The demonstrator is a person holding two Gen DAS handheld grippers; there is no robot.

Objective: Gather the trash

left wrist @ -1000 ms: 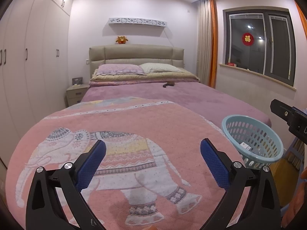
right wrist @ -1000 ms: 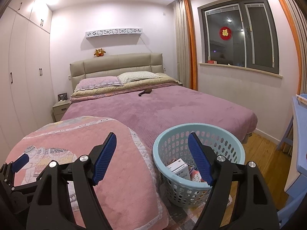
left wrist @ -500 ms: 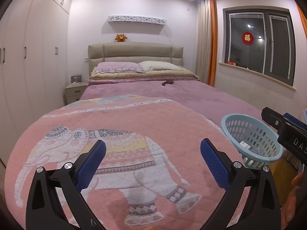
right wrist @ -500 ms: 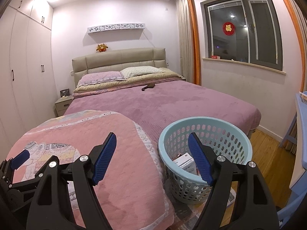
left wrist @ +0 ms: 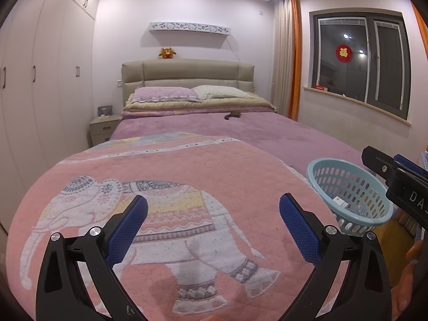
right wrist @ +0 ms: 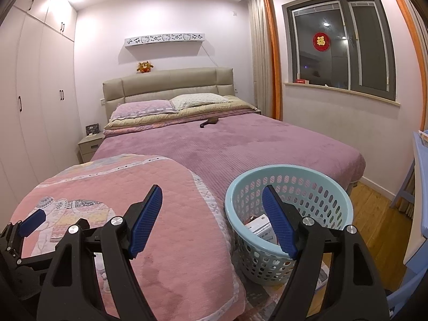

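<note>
A light blue plastic basket (right wrist: 315, 176) stands on the floor at the foot of the bed, with a white box (right wrist: 260, 226) and other trash inside; it also shows in the left wrist view (left wrist: 323, 164). My right gripper (right wrist: 212, 214) is open and empty, just in front of the basket's left rim. My left gripper (left wrist: 212, 222) is open and empty above the pink elephant blanket (left wrist: 187, 176). A small dark brown object (right wrist: 208, 122) lies far up the bed near the pillows, also in the left wrist view (left wrist: 233, 115).
The purple bed (right wrist: 254, 144) fills the middle. White wardrobes (right wrist: 32, 101) line the left wall, with a nightstand (right wrist: 89, 144) beside the headboard. A blue table (right wrist: 420, 176) and wooden floor (right wrist: 374, 214) lie to the right under the window.
Both grippers have drawn back and risen slightly; the basket sits lower and a little further right in the right wrist view. Both stay open and empty.
</note>
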